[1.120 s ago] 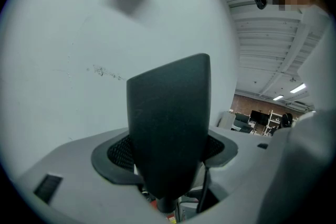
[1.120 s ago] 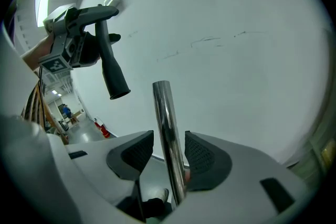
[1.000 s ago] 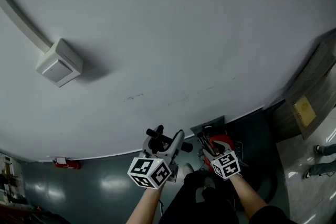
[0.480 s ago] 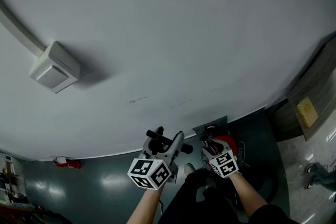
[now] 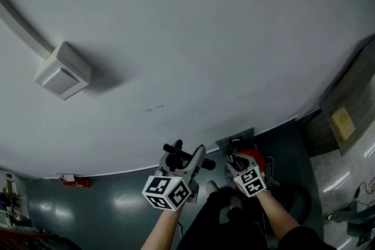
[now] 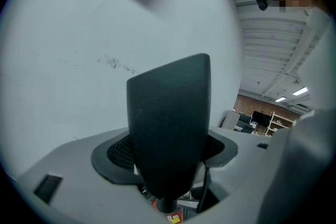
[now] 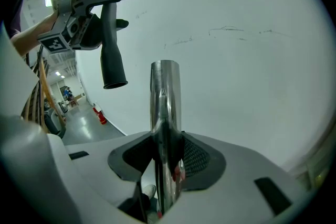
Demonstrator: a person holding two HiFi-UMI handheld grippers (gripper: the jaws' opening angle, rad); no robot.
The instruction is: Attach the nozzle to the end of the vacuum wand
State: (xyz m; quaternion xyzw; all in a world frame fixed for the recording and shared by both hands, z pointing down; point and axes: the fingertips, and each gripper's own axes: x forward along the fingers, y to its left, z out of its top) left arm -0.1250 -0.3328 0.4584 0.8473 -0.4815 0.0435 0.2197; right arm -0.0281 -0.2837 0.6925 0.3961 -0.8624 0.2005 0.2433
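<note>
The black tapered nozzle (image 6: 168, 123) fills the middle of the left gripper view, and my left gripper (image 6: 168, 162) is shut on it. In the head view the nozzle (image 5: 174, 151) sticks out leftward from the left gripper (image 5: 186, 161). My right gripper (image 7: 167, 157) has just been closing with the chrome vacuum wand (image 7: 165, 97) between its pads; the pads press on it and the wand stands upright. The nozzle (image 7: 111, 50) hangs mouth-down up and to the left of the wand's open end, apart from it. The right gripper (image 5: 234, 162) is low in the head view.
A pale wall fills most views, with a white junction box (image 5: 63, 70) on it. The red vacuum body (image 5: 252, 158) sits on the dark floor under the right gripper. A red extinguisher (image 5: 75, 182) stands at the left, a wooden panel (image 5: 340, 123) at the right.
Both grippers stay almost where they were; the right one has rolled slightly. A person's feet at the far right have moved down toward the bottom right corner.
</note>
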